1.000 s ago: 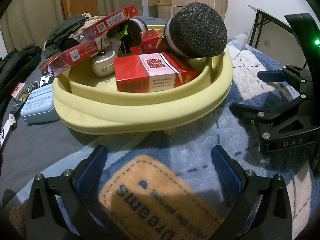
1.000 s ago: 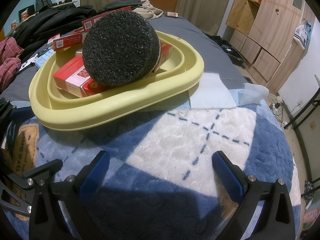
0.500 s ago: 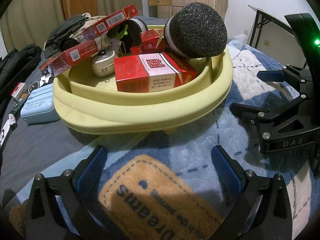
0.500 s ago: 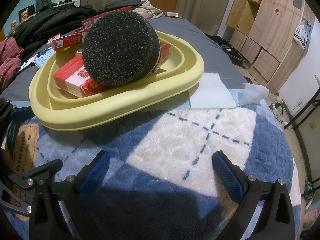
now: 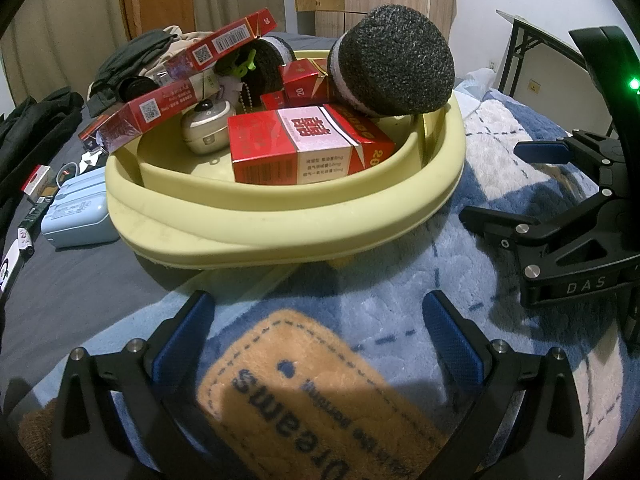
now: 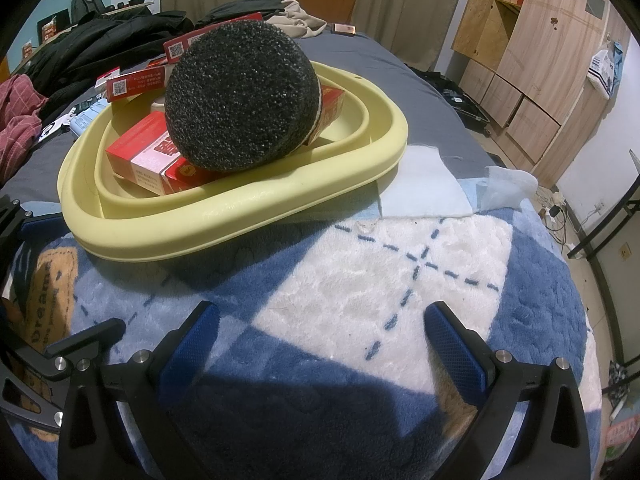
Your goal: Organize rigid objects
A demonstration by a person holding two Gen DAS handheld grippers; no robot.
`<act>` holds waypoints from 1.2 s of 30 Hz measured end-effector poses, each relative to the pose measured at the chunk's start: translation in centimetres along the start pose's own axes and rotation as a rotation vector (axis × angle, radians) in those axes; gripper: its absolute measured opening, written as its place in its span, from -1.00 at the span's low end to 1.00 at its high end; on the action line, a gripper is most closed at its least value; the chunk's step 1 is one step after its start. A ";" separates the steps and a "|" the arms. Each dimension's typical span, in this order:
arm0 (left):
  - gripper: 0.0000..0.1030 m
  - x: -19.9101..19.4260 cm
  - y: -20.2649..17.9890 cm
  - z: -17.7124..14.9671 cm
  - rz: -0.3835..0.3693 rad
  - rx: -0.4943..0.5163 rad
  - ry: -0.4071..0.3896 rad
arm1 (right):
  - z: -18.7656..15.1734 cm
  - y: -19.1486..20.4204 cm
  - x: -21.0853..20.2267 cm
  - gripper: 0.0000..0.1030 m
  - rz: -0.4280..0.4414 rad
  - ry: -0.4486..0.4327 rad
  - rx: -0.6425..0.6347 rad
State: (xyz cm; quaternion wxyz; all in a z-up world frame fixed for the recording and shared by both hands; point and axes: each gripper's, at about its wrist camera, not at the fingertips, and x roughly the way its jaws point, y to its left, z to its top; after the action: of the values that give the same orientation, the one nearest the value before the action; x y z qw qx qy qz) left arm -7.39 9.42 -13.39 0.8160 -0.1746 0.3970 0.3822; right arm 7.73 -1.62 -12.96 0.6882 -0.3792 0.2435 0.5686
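Clutter filled a yellow basin (image 5: 288,224) at the blanket's (image 6: 380,280) far edge on the bed. Left tongs (image 5: 316,336) and right tongs (image 6: 320,340) were spread, empty. The sponge (image 6: 240,96) leaned on the rim; a nudge could likely roll it out.

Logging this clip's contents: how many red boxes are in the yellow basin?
5 visible. One front box lies flat; two long cartons lean over the left rim of the yellow basin; two small boxes sit behind. The black sponge may hide others.
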 end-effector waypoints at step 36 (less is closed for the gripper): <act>1.00 -0.3 0.0 0.1 0.005 0.005 -0.003 | 0.0 0.0 0.0 0.99 0.001 0.000 0.000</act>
State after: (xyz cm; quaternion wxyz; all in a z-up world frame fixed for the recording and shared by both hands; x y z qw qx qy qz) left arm -7.44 9.37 -13.07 0.8160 -0.1710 0.3970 0.3837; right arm 7.74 -1.64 -12.96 0.6880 -0.3791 0.2436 0.5689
